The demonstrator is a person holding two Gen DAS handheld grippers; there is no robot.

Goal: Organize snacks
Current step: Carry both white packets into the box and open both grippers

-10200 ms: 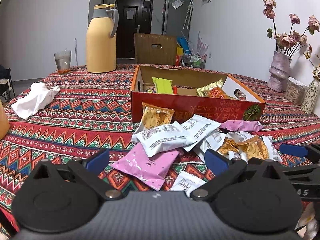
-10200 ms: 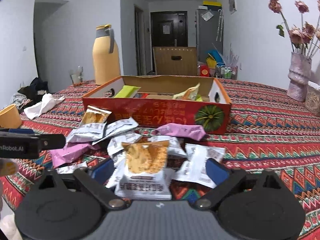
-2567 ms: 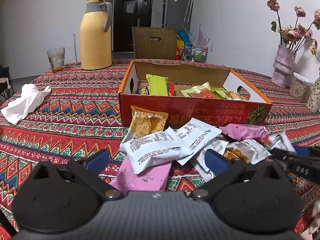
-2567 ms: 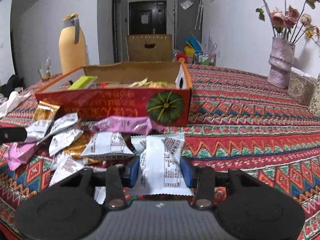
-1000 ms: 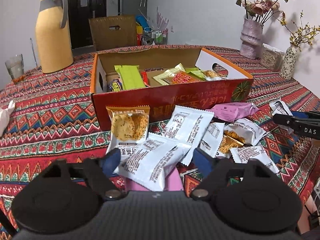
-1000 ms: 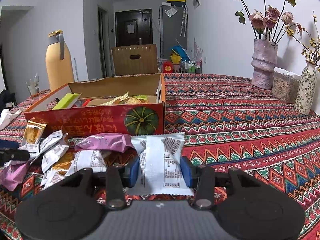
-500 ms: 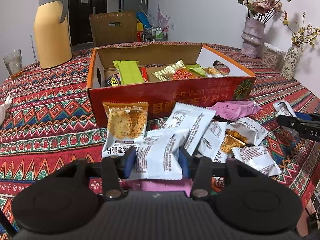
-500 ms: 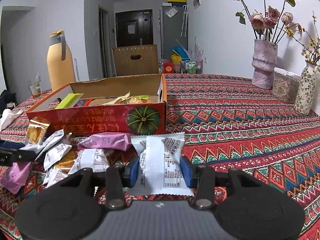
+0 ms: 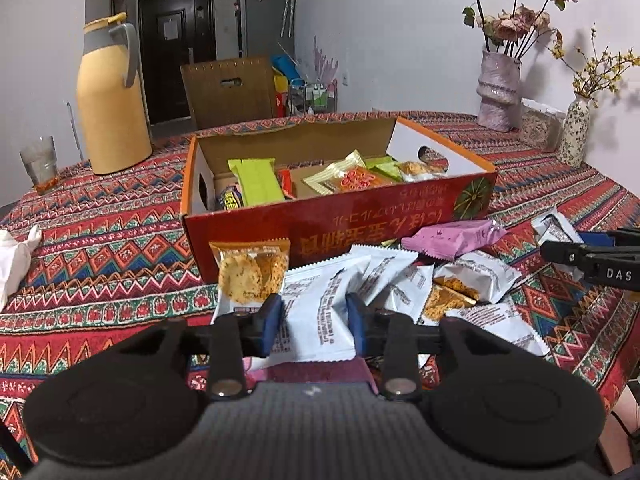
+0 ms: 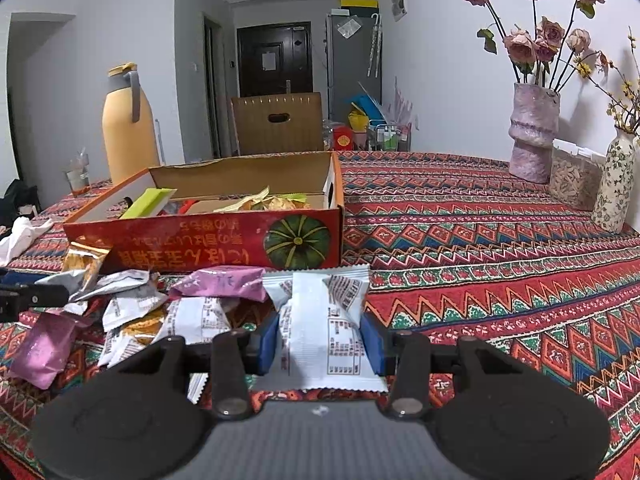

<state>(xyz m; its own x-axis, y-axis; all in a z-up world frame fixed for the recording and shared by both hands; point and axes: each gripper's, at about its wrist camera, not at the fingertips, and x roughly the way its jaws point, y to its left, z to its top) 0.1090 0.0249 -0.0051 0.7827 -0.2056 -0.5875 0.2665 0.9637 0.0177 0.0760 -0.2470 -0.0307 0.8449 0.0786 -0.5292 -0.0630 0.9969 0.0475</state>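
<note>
**White packets pinched in both your grippers**

White foil fills each grip. Your left gripper (image 9: 315,320) has its blue pads pressed against the sides of a white printed snack packet (image 9: 320,312), at the near edge of the snack pile (image 9: 424,280) on the table (image 9: 100,240). Just to that packet's left lies a clear-fronted cracker packet (image 9: 250,276), leaning towards the red box (image 9: 360,224).

Your right gripper (image 10: 322,338) is likewise clamped on its own white packet (image 10: 320,320), held upright just in front of the box's pumpkin-printed corner (image 10: 298,240). A pink packet (image 10: 222,282) lies beside it to the left, near the box wall.

You can see green, yellow and orange snacks (image 9: 340,178) already inside the open box. A yellow thermos (image 9: 112,100) and a glass (image 9: 40,162) stand behind it on the patterned cloth.
</note>
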